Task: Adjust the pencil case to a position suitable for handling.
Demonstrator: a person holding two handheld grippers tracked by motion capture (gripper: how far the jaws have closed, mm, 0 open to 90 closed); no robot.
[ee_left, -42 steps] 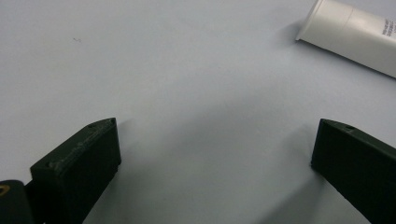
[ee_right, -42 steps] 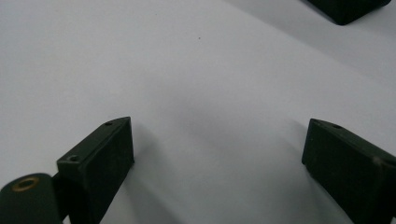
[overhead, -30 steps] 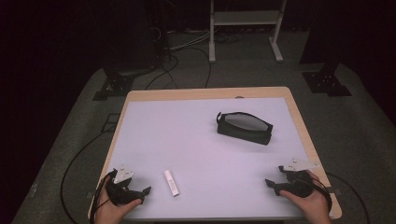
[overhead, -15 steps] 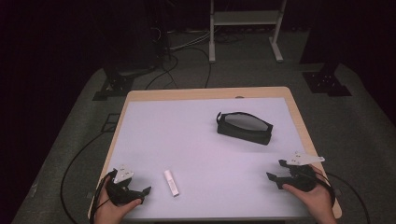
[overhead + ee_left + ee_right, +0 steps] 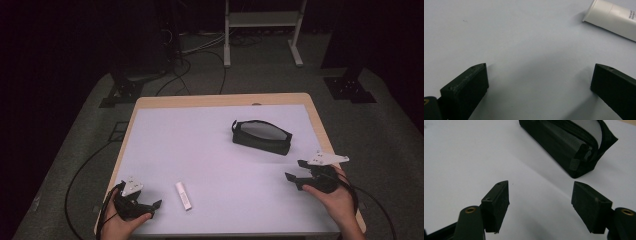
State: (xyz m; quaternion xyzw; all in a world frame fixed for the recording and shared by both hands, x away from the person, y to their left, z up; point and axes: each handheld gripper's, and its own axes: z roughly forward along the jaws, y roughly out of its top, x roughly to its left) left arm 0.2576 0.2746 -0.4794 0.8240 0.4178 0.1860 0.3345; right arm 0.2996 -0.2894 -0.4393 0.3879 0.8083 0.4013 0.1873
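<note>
Item: small white plastic tube [image 5: 183, 195], flat on the lilac mat just beside my left gripper [image 5: 152, 209], untouched. Black zip pouch [image 5: 261, 136] ahead of my right gripper [image 5: 295, 171]. Both jaws spread, empty; right's just narrowing. Everything remains undone, I judge.

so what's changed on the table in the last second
The right gripper has lifted off the table toward the black pouch, its jaws closing a little with nothing between them. The left gripper, the white tube and the pouch stayed put.
</note>
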